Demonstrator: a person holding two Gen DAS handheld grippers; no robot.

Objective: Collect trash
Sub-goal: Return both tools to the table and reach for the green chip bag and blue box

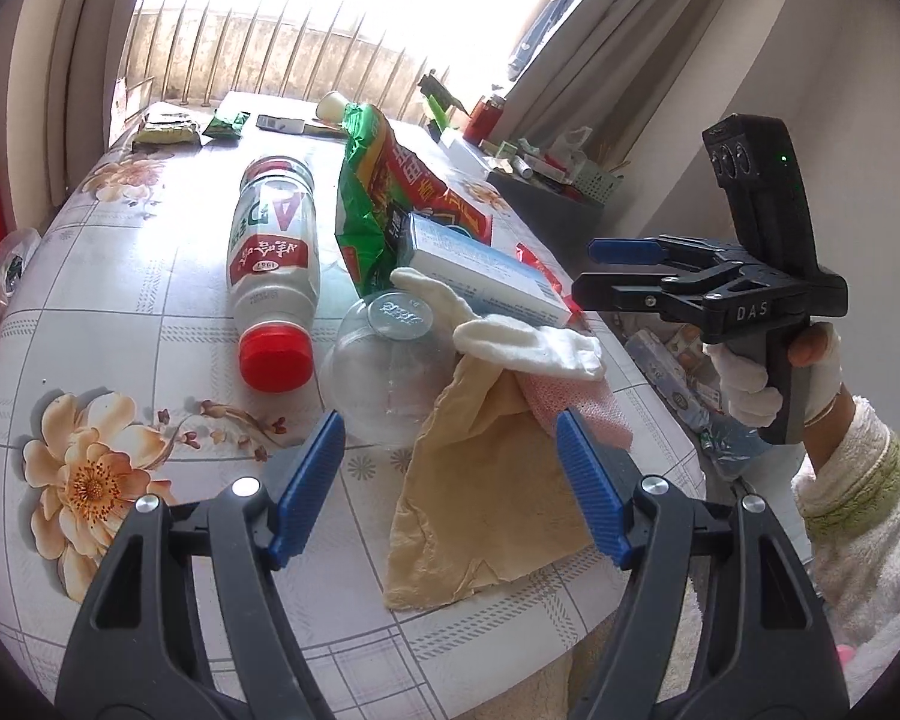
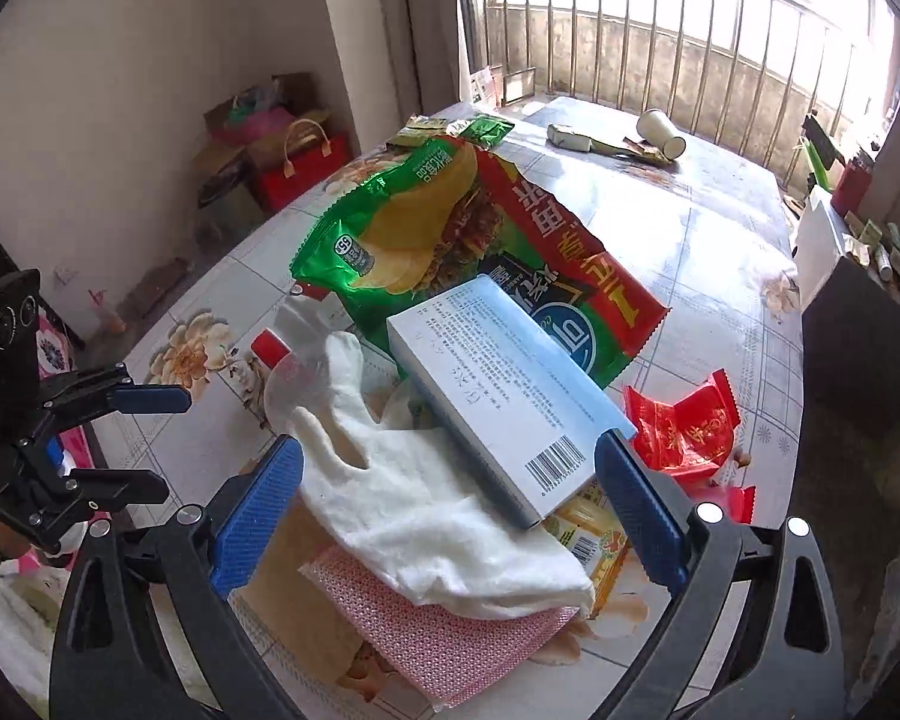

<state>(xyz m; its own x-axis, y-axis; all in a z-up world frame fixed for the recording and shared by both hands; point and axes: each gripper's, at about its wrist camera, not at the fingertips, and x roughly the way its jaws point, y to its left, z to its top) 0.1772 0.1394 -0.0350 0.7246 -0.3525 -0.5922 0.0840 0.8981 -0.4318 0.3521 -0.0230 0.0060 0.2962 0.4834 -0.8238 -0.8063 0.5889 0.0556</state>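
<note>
A heap of trash lies on the flowered table (image 1: pixel 120 330): a white bottle with a red cap (image 1: pixel 273 264), a clear plastic cup (image 1: pixel 384 360), a green and red chip bag (image 2: pixel 450 240), a pale blue box (image 2: pixel 498 396), a white glove (image 2: pixel 426 516), a pink mesh cloth (image 2: pixel 444 642), a tan cloth (image 1: pixel 486 510) and a red wrapper (image 2: pixel 684 426). My left gripper (image 1: pixel 450 486) stands open above the tan cloth and the cup, gripping nothing. My right gripper (image 2: pixel 450 510) hangs wide open over the glove and the box's near end, pads apart from both.
A paper cup (image 2: pixel 660 132) and small packets (image 1: pixel 168 129) lie at the table's far end by the window bars. Red bags (image 2: pixel 300 171) sit on the floor at the left. A cluttered shelf (image 1: pixel 546 174) stands right of the table. A yellow packet (image 2: pixel 594 540) peeks from under the box.
</note>
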